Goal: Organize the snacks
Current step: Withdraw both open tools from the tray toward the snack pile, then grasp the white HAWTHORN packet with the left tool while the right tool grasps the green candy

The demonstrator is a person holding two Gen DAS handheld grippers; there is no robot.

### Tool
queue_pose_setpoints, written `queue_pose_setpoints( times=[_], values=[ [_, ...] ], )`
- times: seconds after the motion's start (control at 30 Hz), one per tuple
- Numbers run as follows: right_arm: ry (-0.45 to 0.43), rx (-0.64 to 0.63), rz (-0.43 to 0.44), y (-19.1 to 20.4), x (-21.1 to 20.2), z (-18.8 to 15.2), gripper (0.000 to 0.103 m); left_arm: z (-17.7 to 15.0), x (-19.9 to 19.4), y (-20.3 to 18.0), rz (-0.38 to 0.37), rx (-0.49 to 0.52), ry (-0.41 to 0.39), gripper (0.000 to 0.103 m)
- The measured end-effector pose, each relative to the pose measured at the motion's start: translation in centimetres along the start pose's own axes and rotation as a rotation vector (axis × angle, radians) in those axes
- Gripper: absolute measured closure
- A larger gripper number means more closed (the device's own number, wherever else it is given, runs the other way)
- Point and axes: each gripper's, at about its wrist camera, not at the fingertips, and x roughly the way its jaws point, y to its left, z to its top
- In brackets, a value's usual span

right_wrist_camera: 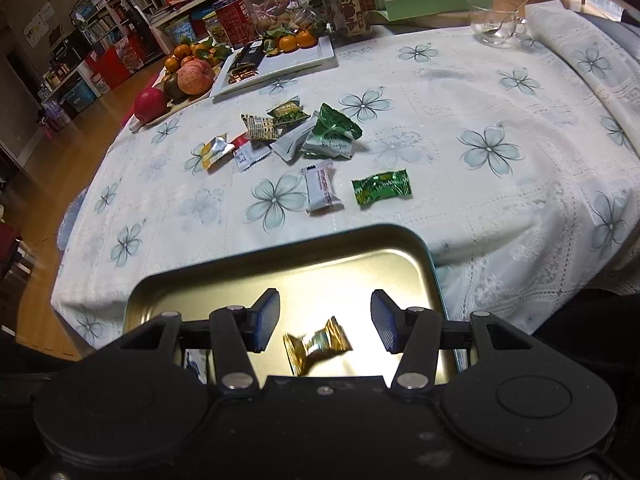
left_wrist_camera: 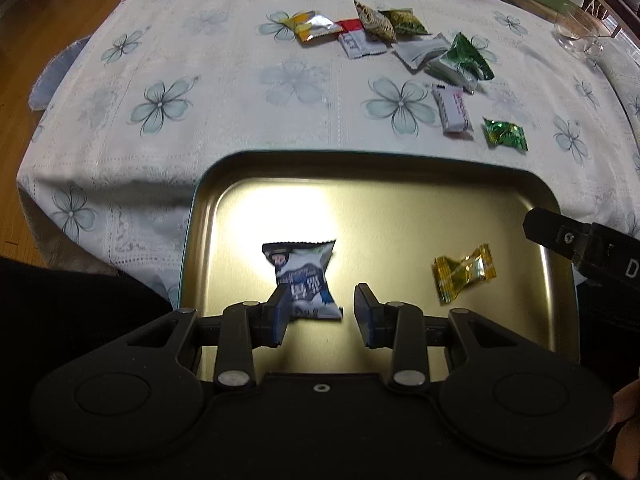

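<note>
A gold metal tin tray (left_wrist_camera: 400,200) sits at the table's near edge; it also shows in the right wrist view (right_wrist_camera: 360,256). In it lie a blue-and-white snack packet (left_wrist_camera: 304,276) and a gold-wrapped candy (left_wrist_camera: 464,272), the candy also in the right wrist view (right_wrist_camera: 318,344). My left gripper (left_wrist_camera: 322,312) is open, just above the blue packet. My right gripper (right_wrist_camera: 325,320) is open above the gold candy; its body (left_wrist_camera: 584,244) enters the left wrist view at the right. Several wrapped snacks lie on the cloth beyond, among them a green candy (right_wrist_camera: 382,188) and a white bar (right_wrist_camera: 320,190).
A floral white tablecloth (right_wrist_camera: 500,92) covers the table. At the back stand a white plate with oranges (right_wrist_camera: 288,54), a board with apples (right_wrist_camera: 192,76), jars, a calendar stand and a glass cup (right_wrist_camera: 496,20). The table's left edge drops to a wooden floor (left_wrist_camera: 48,28).
</note>
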Motion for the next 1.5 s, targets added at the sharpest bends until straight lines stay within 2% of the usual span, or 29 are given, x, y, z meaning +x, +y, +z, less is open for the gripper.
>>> queue_pose_setpoints(
  times=[0.13, 0.53, 0.67, 0.83, 1.0, 1.13, 1.23, 1.37, 1.5],
  values=[
    [0.021, -0.001, 0.015, 0.0, 0.6, 3.2, 0.050, 2.8, -0.5, -0.5, -0.013, 0.025, -0.018, 0.058],
    [-0.043, -0.016, 0.008, 0.3, 2.8, 11.5, 0.050, 11.1, -0.3, -2.8, -0.023, 0.078, -0.080, 0.058],
    [0.006, -0.010, 0.038, 0.5, 4.1, 13.8, 0.052, 13.3, 0.1, -3.1, -0.031, 0.085, -0.099, 0.058],
    [0.052, 0.020, 0.054, 0.7, 5.8, 16.1, 0.054, 15.5, 1.0, -3.4, -0.002, 0.114, -0.123, 0.058],
    [0.022, 0.047, 0.042, 0.5, 7.0, 17.5, 0.054, 16.9, 2.6, -2.5, -0.017, 0.086, -0.089, 0.058],
    [0.032, 0.073, 0.016, -0.7, 8.2, 17.9, 0.053, 17.3, 3.9, -1.3, -0.023, 0.050, -0.051, 0.058],
    [0.051, 0.111, -0.021, -2.4, 9.1, 18.0, 0.052, 17.8, 4.7, -0.6, -0.038, 0.016, -0.006, 0.058],
    [0.089, 0.179, -0.043, -4.8, 9.8, 18.3, 0.052, 18.4, 5.1, -0.1, -0.048, -0.013, 0.015, 0.058],
    [0.163, 0.227, -0.045, -6.0, 10.8, 18.1, 0.051, 18.7, 5.4, -0.1, -0.056, -0.021, 0.034, 0.058]
  ],
)
